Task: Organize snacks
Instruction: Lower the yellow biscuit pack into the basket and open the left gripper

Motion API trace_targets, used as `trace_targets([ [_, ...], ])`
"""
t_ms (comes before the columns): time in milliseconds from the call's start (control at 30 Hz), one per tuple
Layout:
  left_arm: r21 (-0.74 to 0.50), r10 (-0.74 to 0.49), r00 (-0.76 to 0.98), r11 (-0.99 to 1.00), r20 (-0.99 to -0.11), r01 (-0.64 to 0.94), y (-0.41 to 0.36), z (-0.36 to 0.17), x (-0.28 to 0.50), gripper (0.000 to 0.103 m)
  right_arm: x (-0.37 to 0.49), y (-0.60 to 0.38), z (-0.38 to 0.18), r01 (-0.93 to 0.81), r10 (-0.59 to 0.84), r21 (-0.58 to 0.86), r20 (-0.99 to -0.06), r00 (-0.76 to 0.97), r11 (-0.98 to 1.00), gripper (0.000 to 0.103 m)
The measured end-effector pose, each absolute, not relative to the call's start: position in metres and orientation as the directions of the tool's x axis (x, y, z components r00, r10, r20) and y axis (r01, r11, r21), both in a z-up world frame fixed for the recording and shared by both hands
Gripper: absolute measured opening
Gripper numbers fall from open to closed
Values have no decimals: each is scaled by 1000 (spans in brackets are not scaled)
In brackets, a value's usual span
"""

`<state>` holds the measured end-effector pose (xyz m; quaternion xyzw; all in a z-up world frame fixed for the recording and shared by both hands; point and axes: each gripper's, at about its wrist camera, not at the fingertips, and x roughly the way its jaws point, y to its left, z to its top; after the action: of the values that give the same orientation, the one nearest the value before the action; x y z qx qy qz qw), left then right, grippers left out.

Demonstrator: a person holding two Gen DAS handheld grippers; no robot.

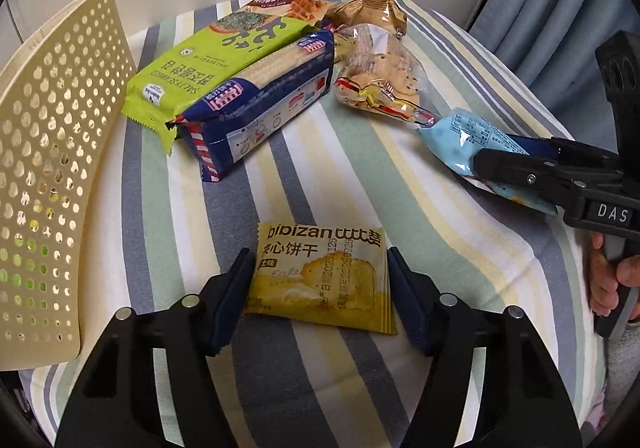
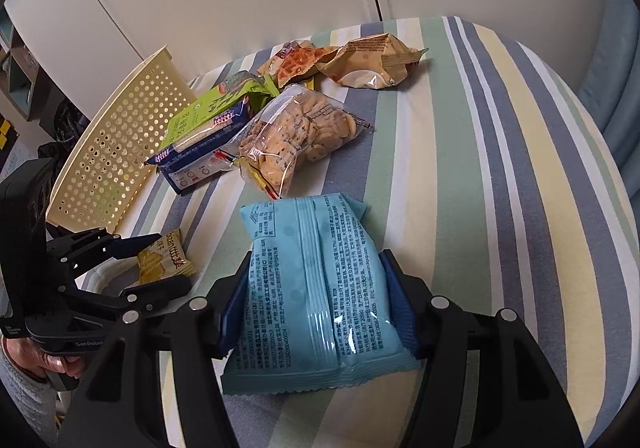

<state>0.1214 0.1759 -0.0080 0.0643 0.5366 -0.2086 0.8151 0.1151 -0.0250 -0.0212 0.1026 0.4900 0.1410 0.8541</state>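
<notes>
Yellow packet [image 1: 322, 276] lies flat on striped cloth [image 1: 320, 176] between spread fingers of left gripper [image 1: 318, 280], untouched. Right gripper [image 2: 316, 302] clamps blue packet [image 2: 316, 288]. Other snacks piled beside cream basket [image 1: 52, 152].

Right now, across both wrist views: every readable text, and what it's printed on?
"bibizan": small yellow biscuit sachet between the left gripper fingers.
"SALTY SEAWEED", upside down: lime green cracker pack.
"DAS": tag on the right gripper.
"GenRobo", cut off: left gripper body, right wrist view.
Unreadable: fine print on the light blue snack bag; dark blue cracker pack labels.
</notes>
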Motion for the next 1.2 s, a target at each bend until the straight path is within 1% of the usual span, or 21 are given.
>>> trace_targets([
  [133,-115,-271,360,909,-893,401,173,-4,119,64,114,-27,-21,-137,352,327,-802,483,935,60],
  [433,-136,-303,421,914,-855,383,181,23,106,64,114,-28,-21,-136,354,331,-799,486,934,60],
  [633,-126,-299,489,926,-820,356,192,51,103,64,113,-30,-20,-131,357,338,-796,489,932,60],
  [767,-136,-304,546,936,-781,326,211,79,101,64,114,-31,-20,-128,361,344,-794,490,930,60],
  [933,-140,-277,616,955,-737,262,240,107,105,64,113,-32,-20,-129,362,345,-793,490,930,60],
  [1200,-156,-174,700,984,-692,90,314,134,116,64,114,-33,-20,-129,361,343,-794,489,930,60],
])
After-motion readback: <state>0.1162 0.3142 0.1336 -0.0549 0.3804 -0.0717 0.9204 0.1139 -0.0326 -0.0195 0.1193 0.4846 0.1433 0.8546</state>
